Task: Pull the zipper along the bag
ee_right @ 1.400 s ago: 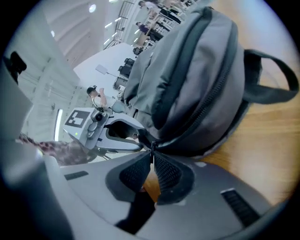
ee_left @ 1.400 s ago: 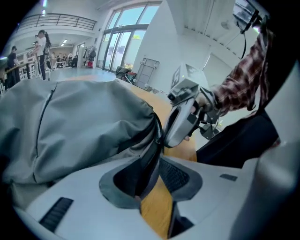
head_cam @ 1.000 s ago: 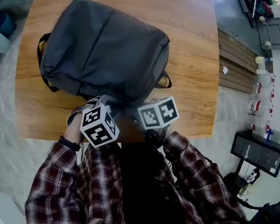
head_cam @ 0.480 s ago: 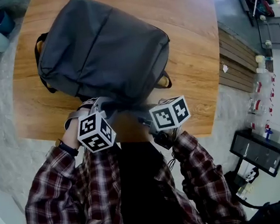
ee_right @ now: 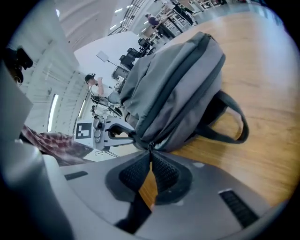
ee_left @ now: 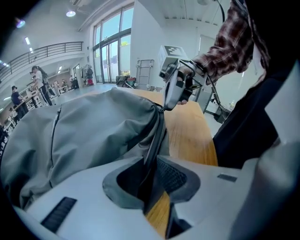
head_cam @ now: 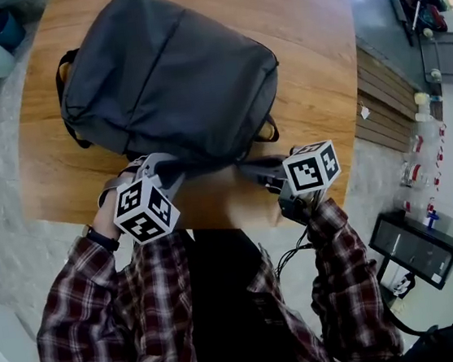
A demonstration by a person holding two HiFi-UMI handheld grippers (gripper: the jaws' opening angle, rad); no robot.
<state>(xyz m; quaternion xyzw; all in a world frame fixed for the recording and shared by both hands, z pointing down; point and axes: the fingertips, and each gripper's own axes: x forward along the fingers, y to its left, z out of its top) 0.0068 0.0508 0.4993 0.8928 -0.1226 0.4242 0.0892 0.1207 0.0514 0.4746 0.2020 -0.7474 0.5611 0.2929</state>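
Note:
A grey backpack (head_cam: 169, 76) lies flat on the round wooden table (head_cam: 313, 83). My left gripper (head_cam: 162, 169) is at its near left corner and is shut on a dark band of the bag's edge (ee_left: 157, 136); its jaws closed in over the last second. In the left gripper view that band runs from my left gripper (ee_left: 152, 173) up toward the right gripper (ee_left: 171, 96). My right gripper (head_cam: 256, 171) is at the near right corner. In its own view my right gripper (ee_right: 151, 161) pinches the zipper pull (ee_right: 150, 148), its jaws having just eased open slightly with the pull still between the pads.
A black shoulder strap (ee_right: 227, 124) loops out onto the wood beside the bag. The table's near edge runs right under both grippers. A dark box (head_cam: 415, 247) stands on the floor at the right. People stand far off in the hall.
My right gripper has moved to the right along the bag's near edge, away from the left one. The left gripper has shifted only slightly down and left.

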